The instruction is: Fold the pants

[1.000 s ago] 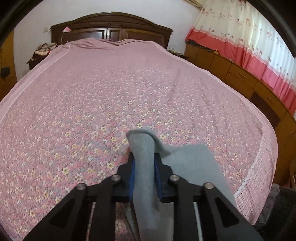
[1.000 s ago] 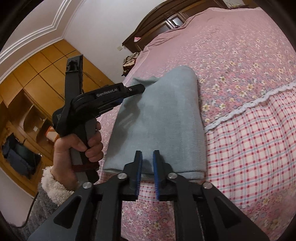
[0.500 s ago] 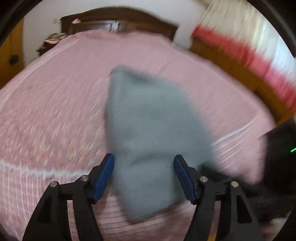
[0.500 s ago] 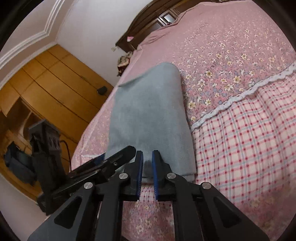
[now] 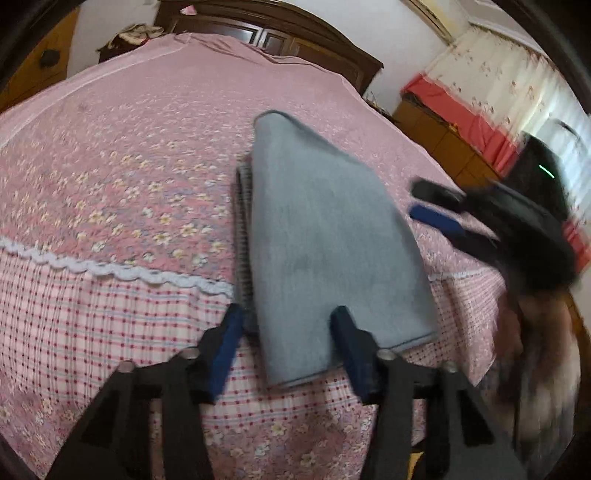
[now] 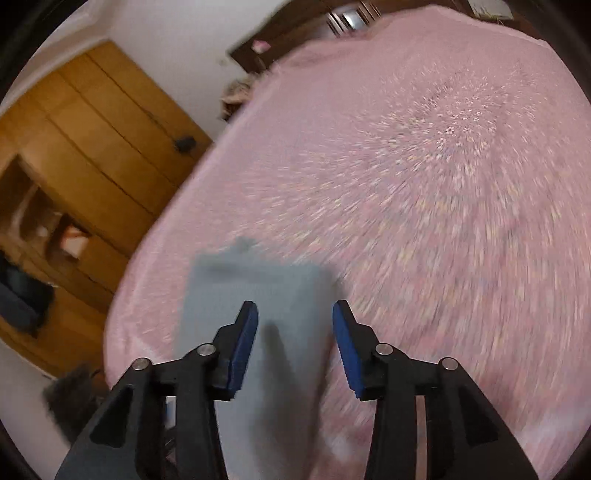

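Observation:
The grey pants (image 5: pixel 325 236) lie folded into a compact stack on the pink floral bedspread (image 5: pixel 122 166), near the bed's front edge. My left gripper (image 5: pixel 288 332) is open, its blue-padded fingers either side of the stack's near end, holding nothing. My right gripper shows blurred at the right of the left wrist view (image 5: pixel 436 210). In the right wrist view the right gripper (image 6: pixel 293 332) is open above the folded pants (image 6: pixel 258 295), which are blurred by motion.
A dark wooden headboard (image 5: pixel 266 22) stands at the far end of the bed. A wooden wardrobe (image 6: pixel 74 147) is at the left. Low cabinets and a red and white curtain (image 5: pixel 498 92) line the right side. The bedspread's checked border (image 5: pixel 92 314) hangs at the front.
Both grippers have opened and let go of the pants, which now lie folded on the bed. Both have drawn back from the stack; the right gripper is still moving.

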The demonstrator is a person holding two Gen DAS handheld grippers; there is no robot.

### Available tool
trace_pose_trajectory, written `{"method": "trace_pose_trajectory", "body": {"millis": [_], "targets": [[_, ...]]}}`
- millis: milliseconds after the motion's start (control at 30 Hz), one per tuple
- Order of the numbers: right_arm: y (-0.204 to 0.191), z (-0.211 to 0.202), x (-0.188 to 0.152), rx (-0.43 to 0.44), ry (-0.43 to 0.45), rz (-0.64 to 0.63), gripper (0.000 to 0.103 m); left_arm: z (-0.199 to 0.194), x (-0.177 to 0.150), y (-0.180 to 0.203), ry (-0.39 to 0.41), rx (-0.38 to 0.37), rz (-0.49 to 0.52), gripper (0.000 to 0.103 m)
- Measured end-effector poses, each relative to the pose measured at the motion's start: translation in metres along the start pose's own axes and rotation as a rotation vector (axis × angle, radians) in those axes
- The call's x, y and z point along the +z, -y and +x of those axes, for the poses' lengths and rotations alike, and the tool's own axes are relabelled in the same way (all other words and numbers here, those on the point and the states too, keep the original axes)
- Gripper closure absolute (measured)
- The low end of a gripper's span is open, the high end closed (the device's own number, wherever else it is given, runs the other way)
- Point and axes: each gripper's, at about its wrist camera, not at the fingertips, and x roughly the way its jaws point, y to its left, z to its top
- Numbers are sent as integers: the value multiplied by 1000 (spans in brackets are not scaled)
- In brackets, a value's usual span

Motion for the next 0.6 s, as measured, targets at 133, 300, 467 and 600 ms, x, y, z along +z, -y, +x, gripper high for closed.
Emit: {"method": "trace_pose_trajectory", "body": {"millis": [133, 300, 467, 600], "targets": [[5, 27, 14, 16, -99, -36, 64, -19, -2, -12, 9, -32, -16, 64], [18, 26, 13, -24, -73, -80, 80, -17, 0, -6, 15, -9, 33, 66], [32, -14, 35, 27, -197, -110, 56, -14, 12, 11, 41, 28, 129, 37], [29, -52, 38, 141, -253, -90, 38, -20, 39, 9, 15, -88, 133, 15]]}}
